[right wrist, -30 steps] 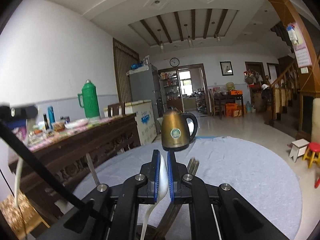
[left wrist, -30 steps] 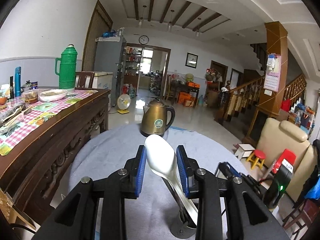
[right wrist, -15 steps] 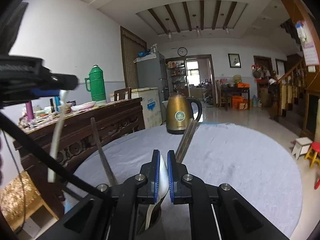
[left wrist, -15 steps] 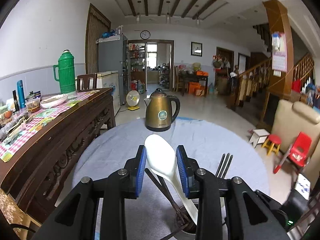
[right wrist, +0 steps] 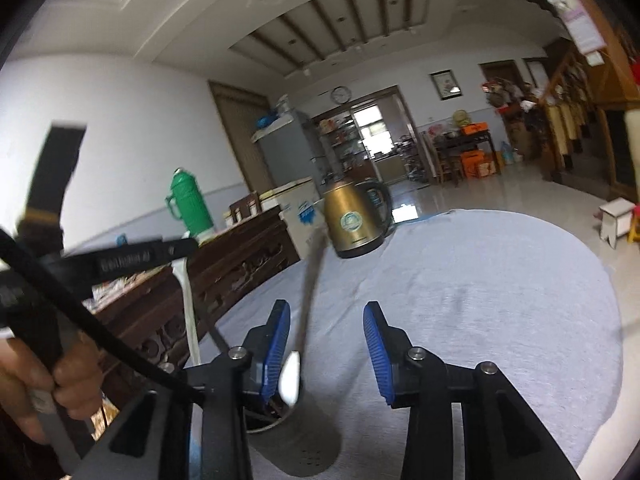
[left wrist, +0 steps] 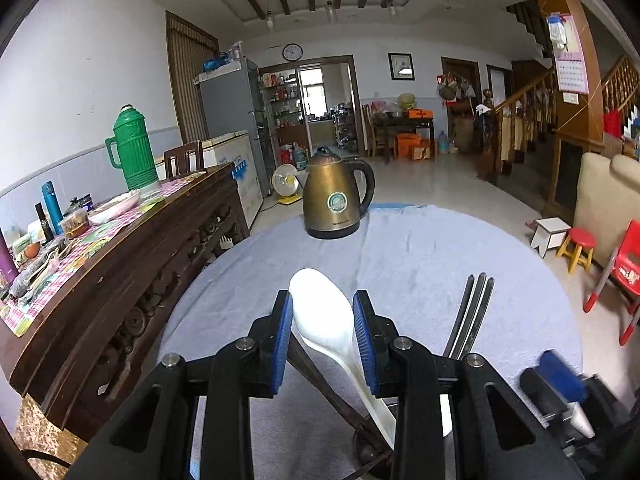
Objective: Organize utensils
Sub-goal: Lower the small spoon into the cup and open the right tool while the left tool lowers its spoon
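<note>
One kettle stands at frame centre on one grey cloth. One green flask rises at the left on one sideboard. One clock hangs top centre, with one picture to its right. One white spoon and one fork show at the bottom. One red stool and one white stool sit at the right.

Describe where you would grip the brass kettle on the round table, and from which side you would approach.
Grip the kettle by the upright part of its black handle, coming from the right in the left wrist view. The handle loops clear of the body, leaving a gap; the body looks too wide and smooth.
</note>
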Demonstrator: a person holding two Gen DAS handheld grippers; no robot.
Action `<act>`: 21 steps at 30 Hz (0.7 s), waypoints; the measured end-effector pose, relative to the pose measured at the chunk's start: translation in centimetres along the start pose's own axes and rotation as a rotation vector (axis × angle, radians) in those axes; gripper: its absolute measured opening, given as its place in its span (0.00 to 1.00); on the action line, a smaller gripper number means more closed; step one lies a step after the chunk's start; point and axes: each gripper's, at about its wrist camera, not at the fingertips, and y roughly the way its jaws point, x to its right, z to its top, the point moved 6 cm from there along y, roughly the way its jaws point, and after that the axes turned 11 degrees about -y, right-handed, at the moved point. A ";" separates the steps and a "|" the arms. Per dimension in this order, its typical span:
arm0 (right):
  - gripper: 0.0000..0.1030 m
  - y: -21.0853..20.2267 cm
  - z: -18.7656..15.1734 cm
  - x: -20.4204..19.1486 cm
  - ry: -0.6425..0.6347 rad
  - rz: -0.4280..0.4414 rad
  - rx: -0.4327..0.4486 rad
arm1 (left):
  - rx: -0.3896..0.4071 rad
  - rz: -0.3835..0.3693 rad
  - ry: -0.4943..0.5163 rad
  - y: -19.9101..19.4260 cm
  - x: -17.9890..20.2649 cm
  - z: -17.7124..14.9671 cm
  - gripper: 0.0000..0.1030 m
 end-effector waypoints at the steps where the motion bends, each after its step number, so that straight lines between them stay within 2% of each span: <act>1: 0.40 -0.5 0.0 0.6 0.014 -0.009 0.005 | -0.001 0.005 0.004 0.1 0.1 -0.2 0.31; 5: 0.40 -1.8 -0.1 3.0 0.073 -0.035 0.018 | 0.011 0.021 0.024 0.2 0.8 -0.4 0.31; 13: 0.41 -3.1 -0.4 5.4 0.138 -0.059 0.025 | 0.035 0.077 0.103 0.9 2.6 -1.6 0.32; 21: 0.41 -3.1 -1.1 6.4 0.165 -0.062 0.006 | -0.005 0.125 0.154 2.9 3.1 -3.0 0.32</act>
